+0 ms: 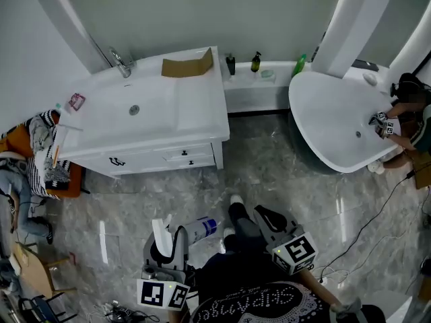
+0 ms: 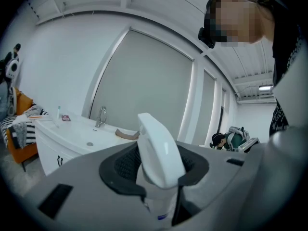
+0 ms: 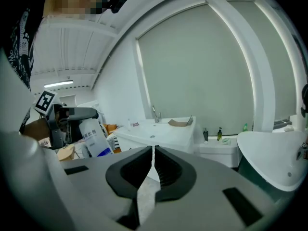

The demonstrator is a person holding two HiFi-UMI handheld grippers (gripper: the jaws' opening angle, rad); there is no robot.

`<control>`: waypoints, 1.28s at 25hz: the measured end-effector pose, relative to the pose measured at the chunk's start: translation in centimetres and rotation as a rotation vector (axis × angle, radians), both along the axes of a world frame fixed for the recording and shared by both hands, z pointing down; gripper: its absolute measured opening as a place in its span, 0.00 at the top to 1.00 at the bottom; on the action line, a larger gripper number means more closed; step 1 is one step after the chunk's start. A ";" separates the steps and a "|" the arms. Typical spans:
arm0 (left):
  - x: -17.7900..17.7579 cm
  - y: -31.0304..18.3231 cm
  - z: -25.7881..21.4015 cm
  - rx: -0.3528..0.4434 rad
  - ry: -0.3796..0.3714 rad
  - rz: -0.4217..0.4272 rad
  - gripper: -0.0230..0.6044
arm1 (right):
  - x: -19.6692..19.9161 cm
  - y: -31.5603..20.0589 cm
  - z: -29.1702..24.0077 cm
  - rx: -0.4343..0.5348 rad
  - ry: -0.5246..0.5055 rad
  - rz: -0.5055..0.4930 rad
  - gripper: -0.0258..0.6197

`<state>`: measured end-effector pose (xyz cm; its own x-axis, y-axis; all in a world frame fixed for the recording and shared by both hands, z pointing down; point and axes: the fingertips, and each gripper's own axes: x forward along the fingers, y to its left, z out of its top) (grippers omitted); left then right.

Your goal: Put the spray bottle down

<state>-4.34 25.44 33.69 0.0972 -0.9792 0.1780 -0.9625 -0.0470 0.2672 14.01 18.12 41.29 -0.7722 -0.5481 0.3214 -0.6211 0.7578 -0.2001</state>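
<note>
In the head view the white spray bottle [image 1: 197,229] lies tilted over the grey floor at the bottom, its blue-labelled body toward the right and its white trigger head [image 1: 160,233] toward the left. My left gripper [image 1: 174,238] is shut on its neck. The left gripper view has the white trigger head [image 2: 159,153] standing between the dark pads [image 2: 120,165]. The right gripper view catches the same bottle [image 3: 95,138] at its left. My right gripper [image 1: 259,214] hangs beside it, above the floor. Its jaws stand together at the tips [image 3: 153,150], with nothing seen between them.
A white vanity [image 1: 195,120] with a faucet [image 1: 121,64] and a brown cardboard piece [image 1: 187,66] stands ahead. A white bathtub [image 1: 330,133] is at the right, with another person [image 1: 404,113] working at it. Small bottles [image 1: 256,62] line the ledge. Clothes on an orange seat [image 1: 40,153] are left, cables [image 1: 377,221] right.
</note>
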 end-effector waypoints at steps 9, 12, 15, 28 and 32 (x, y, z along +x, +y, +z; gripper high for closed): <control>-1.8 -7.2 -0.4 0.015 -0.022 -0.059 0.72 | -3.3 -8.7 -0.6 0.026 -0.032 -0.068 0.91; -2.7 -10.4 -1.1 0.026 -0.023 -0.089 0.72 | -4.2 -12.1 -1.1 0.026 -0.025 -0.086 0.91; -3.5 -12.7 -1.3 0.025 -0.017 -0.112 0.72 | -4.6 -15.0 -1.2 0.019 -0.014 -0.091 0.91; -5.1 -19.0 -0.6 0.004 -0.015 -0.179 0.72 | -4.9 -23.2 -0.9 0.022 -0.026 -0.093 0.91; -5.8 -21.3 -0.6 0.001 -0.016 -0.154 0.72 | -5.0 -25.1 -0.4 0.012 -0.023 -0.057 0.91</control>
